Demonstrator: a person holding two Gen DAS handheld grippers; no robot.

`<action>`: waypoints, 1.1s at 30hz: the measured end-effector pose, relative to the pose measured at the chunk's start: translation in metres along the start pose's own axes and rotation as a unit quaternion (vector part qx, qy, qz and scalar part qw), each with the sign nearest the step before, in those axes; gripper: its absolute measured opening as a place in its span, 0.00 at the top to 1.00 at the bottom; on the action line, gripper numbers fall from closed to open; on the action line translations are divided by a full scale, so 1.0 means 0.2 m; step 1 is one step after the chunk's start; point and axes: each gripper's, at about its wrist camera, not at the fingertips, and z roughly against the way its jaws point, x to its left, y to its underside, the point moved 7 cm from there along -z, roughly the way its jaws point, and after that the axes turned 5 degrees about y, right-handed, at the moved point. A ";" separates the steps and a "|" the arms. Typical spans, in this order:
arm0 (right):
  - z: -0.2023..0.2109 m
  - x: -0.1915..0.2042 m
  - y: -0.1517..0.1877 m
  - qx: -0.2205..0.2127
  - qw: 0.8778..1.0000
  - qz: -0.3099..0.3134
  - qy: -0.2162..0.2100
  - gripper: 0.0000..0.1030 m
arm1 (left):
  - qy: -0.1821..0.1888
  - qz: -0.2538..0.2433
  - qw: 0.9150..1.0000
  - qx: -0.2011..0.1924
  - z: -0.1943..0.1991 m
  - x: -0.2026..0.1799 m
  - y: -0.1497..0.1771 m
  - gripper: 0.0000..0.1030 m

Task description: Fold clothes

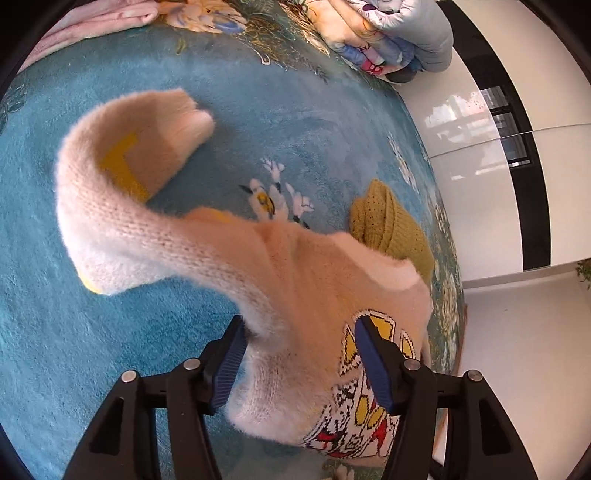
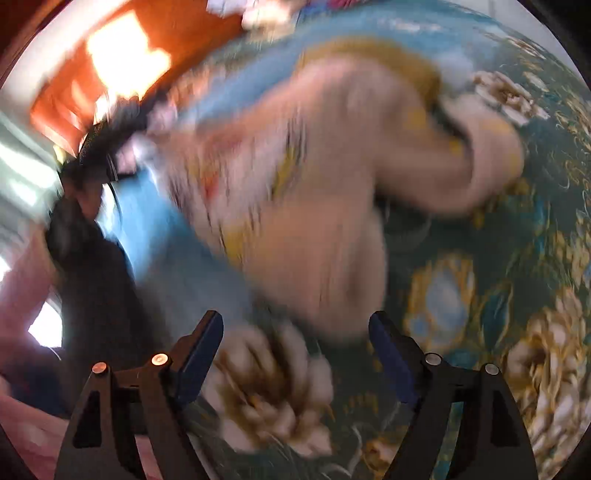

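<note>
Your left gripper (image 1: 299, 354): jaws apart, astride the pink sweater (image 1: 280, 280), pads not pressing | your right gripper (image 2: 295, 354): wide, empty | sweater lies on blue floral blanket (image 1: 303, 122), beside mustard knit (image 1: 391, 225)

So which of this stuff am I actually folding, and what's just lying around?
In the job:
- fluffy cream knitted sweater with yellow patches
- left gripper, open around its body
- right gripper, open

Lying about:
- mustard knitted garment
- folded pink cloth
- stacked quilts
- blue floral blanket
</note>
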 end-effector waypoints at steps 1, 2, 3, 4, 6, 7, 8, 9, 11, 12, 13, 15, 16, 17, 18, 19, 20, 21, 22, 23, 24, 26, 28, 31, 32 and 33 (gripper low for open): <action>-0.04 -0.01 0.00 -0.008 1.000 0.005 0.026 0.20 | 0.000 0.001 1.000 0.000 0.01 0.00 0.00 0.37; -0.08 -0.02 -0.01 -0.015 0.999 0.005 0.046 0.20 | 0.000 0.001 1.000 -0.001 0.02 0.00 0.01 0.37; -0.10 -0.03 -0.04 -0.022 0.998 0.008 0.065 0.20 | 0.000 0.001 1.000 -0.002 0.03 0.00 0.01 0.37; -0.12 -0.04 -0.08 -0.029 0.996 0.012 0.085 0.20 | -0.001 0.002 1.000 -0.006 0.05 0.00 0.02 0.37; -0.16 -0.04 -0.15 -0.036 0.993 0.020 0.107 0.21 | -0.004 0.007 1.000 -0.016 0.09 0.01 0.02 0.37; -0.17 -0.01 -0.18 -0.033 0.995 0.023 0.096 0.21 | 0.000 0.012 1.000 -0.021 0.11 0.02 0.02 0.37; -0.16 0.03 -0.20 -0.028 0.996 0.027 0.086 0.24 | 0.007 0.019 0.999 -0.027 0.13 0.02 0.02 0.37; -0.16 0.06 -0.22 -0.018 0.996 0.034 0.081 0.37 | 0.014 0.025 0.999 -0.033 0.15 0.03 0.02 0.37; -0.11 0.15 -0.27 -0.005 0.998 0.040 0.055 0.51 | 0.029 0.034 0.998 -0.044 0.19 0.03 0.02 0.37; -0.08 0.20 -0.29 0.001 0.998 0.041 0.040 0.60 | 0.036 0.038 0.997 -0.051 0.21 0.03 0.02 0.36; -0.04 0.25 -0.32 -0.001 0.999 0.037 0.009 0.64 | 0.047 0.041 0.996 -0.056 0.23 0.03 0.01 0.36; 0.11 0.34 -0.42 -0.021 0.997 0.017 -0.074 0.72 | 0.073 0.047 0.994 -0.070 0.28 0.02 0.00 0.35; 0.18 0.38 -0.47 -0.035 0.993 0.008 -0.109 0.73 | 0.084 0.051 0.992 -0.077 0.30 0.02 0.00 0.33; 0.25 0.38 -0.54 -0.056 0.988 -0.010 -0.141 0.74 | 0.094 0.057 0.990 -0.084 0.32 0.03 -0.01 0.31; 0.33 0.37 -0.62 -0.081 0.980 -0.033 -0.176 0.75 | 0.104 0.064 0.988 -0.091 0.34 0.04 -0.01 0.30; 0.41 0.35 -0.71 -0.107 0.970 -0.057 -0.210 0.76 | 0.114 0.071 0.986 -0.097 0.36 0.04 -0.02 0.29; 0.47 0.31 -0.78 -0.129 0.962 -0.077 -0.228 0.77 | 0.121 0.080 0.984 -0.102 0.38 0.06 -0.02 0.29; 0.51 0.25 -0.85 -0.153 0.957 -0.096 -0.229 0.77 | 0.124 0.091 0.983 -0.105 0.38 0.08 -0.02 0.28; 0.52 0.15 -0.93 -0.172 0.955 -0.116 -0.213 0.77 | 0.125 0.098 0.982 -0.106 0.39 0.09 -0.03 0.28; 0.51 0.05 -0.99 -0.186 0.954 -0.136 -0.192 0.77 | 0.126 0.103 0.981 -0.107 0.39 0.10 -0.03 0.28; 0.48 -0.07 -1.05 -0.189 0.952 -0.165 -0.175 0.77 | 0.126 0.104 0.981 -0.107 0.39 0.11 -0.03 0.28; 0.37 -0.25 -1.13 -0.175 0.952 -0.206 -0.141 0.77 | 0.124 0.102 0.981 -0.106 0.39 0.11 -0.02 0.28; 0.23 -0.35 -1.18 -0.147 0.956 -0.230 -0.108 0.77 | 0.120 0.097 0.984 -0.092 0.36 0.10 -0.01 0.28; 0.07 -0.42 -1.22 -0.113 0.952 -0.265 -0.103 0.77 | 0.105 0.089 0.989 -0.048 0.28 0.08 0.05 0.27; 0.03 -0.42 -1.22 -0.109 0.952 -0.268 -0.104 0.77 | 0.094 0.075 0.992 -0.034 0.25 0.06 0.08 0.27; 0.02 -0.42 -1.22 -0.108 0.951 -0.270 -0.105 0.77 | 0.080 0.057 0.995 -0.021 0.22 0.04 0.11 0.27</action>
